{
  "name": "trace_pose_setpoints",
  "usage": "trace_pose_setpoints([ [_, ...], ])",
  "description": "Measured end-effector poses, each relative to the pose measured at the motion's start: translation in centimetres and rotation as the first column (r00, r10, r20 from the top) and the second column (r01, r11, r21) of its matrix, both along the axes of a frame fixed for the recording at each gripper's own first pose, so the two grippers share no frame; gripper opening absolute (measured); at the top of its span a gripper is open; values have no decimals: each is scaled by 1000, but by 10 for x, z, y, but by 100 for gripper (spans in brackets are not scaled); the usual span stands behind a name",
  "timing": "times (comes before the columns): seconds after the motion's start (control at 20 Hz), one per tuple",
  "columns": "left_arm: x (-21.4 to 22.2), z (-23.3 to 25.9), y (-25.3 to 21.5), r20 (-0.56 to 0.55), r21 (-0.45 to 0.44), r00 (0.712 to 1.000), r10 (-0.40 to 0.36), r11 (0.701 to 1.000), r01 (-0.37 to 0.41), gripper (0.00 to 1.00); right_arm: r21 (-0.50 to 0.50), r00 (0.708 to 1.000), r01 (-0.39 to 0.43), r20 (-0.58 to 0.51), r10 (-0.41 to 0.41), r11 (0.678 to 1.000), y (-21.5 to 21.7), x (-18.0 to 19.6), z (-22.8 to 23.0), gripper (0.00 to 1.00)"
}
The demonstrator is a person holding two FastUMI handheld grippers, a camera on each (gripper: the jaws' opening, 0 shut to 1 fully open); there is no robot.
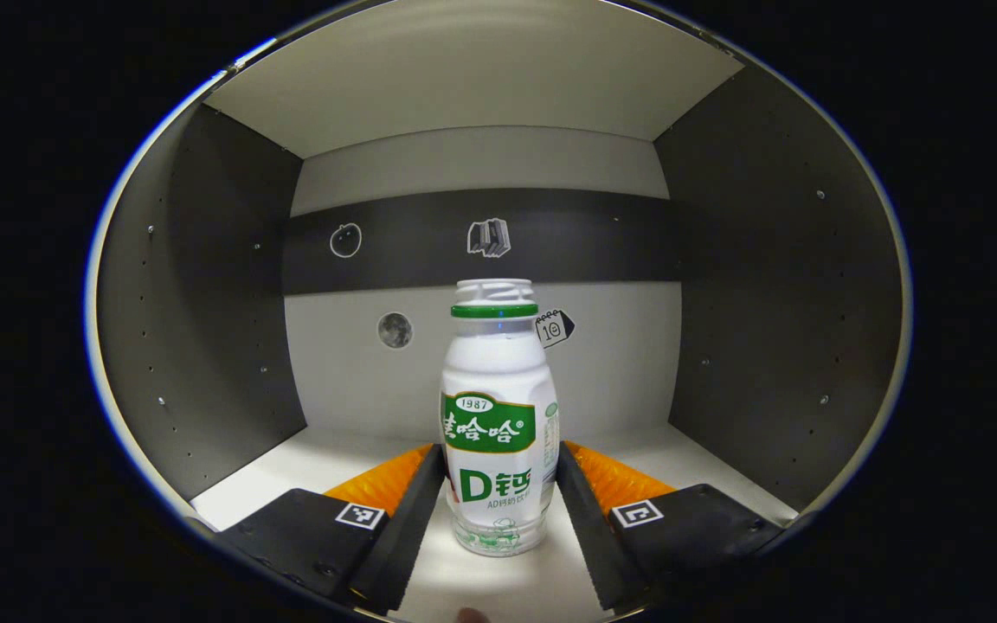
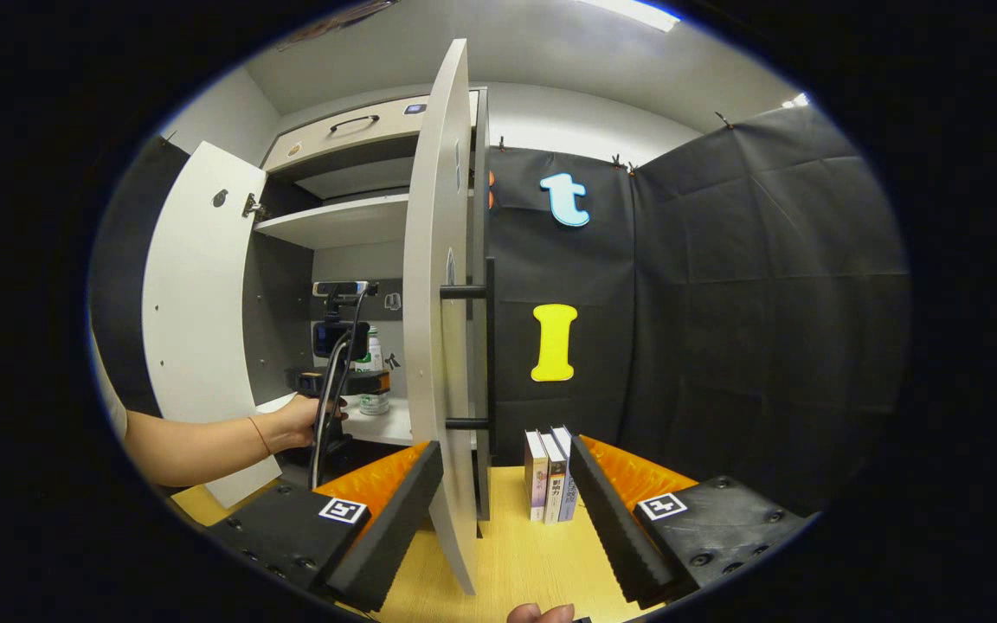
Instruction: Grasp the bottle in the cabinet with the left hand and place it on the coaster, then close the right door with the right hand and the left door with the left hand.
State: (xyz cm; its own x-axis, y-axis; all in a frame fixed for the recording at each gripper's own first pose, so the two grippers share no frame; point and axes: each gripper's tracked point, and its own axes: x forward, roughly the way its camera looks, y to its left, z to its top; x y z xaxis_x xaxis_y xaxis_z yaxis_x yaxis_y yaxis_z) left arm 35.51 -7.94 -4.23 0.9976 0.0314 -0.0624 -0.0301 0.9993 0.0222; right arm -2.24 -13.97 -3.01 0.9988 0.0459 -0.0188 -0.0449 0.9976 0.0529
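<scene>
In the right gripper view the right door hides part of the cabinet interior, and the bottle is mostly covered by the left hand-held gripper. The person's forearm is cut off at the edge. The books' spines are too small to read.

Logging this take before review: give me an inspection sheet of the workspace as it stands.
Surface: wooden tabletop; white cabinet shelf.
Job's things: bottle upright on shelf; right door and left door open; coaster: nothing seen.
Clutter: books standing beside the right door.
Grippers: left hand-held gripper open, fingers flanking the bottle; right hand-held gripper open, straddling the door edge.
Cables: black cable on the left gripper.
Surroundings: black cloth wall.
</scene>
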Motion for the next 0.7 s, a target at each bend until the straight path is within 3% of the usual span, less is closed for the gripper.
trace_pose_setpoints([
  [0.15, -19, 20, 7, 39, -9, 999, -14, 1000, 15, 80, -3, 1000, 15, 11, -15, 1000, 1, -1, 3, 98],
  [0.45, -113, 52, 9, 105, 14, 993, -56, 998, 55, 80, -22, 999, 43, 9, -43, 999, 11, -10, 1, 98],
  [0.7, -186, 47, 14, 127, 8, 988, -90, 996, 89, 80, -24, 999, 50, 15, -49, 998, 25, -17, -3, 98],
])
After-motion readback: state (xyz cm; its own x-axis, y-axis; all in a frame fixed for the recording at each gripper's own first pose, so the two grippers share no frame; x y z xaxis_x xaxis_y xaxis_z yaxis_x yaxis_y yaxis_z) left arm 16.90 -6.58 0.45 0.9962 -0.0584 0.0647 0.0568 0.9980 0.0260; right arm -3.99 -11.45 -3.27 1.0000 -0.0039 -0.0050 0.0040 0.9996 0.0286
